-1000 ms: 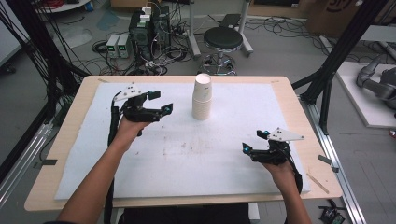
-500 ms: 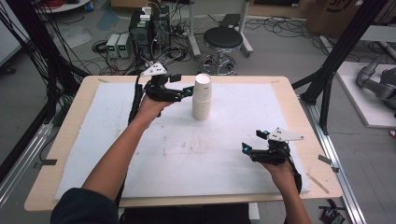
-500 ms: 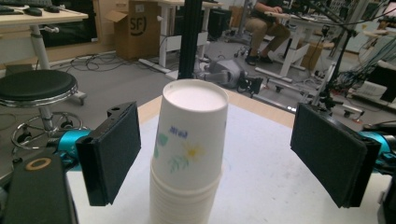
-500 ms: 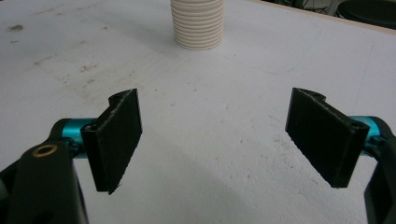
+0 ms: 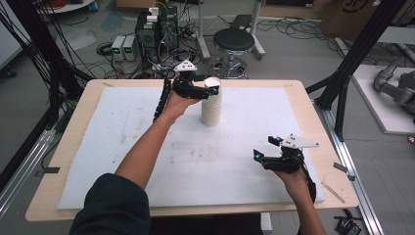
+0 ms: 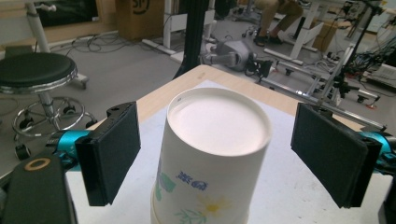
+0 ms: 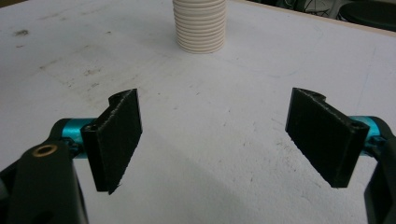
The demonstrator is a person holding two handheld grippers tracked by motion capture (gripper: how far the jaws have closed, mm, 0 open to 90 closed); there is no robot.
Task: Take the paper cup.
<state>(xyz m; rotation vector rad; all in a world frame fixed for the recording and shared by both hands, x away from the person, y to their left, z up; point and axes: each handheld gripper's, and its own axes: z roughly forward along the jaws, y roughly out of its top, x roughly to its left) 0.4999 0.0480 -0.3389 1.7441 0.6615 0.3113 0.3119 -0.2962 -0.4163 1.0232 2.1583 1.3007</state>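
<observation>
At frame centre-top, the left gripper brackets the cup stack, jaws apart; next, squeeze the top cup. The right gripper idles, jaws apart.

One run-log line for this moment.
left gripper: open, jaws astride top of cup stack, no contact | right gripper: open, empty, over white mat
</observation>
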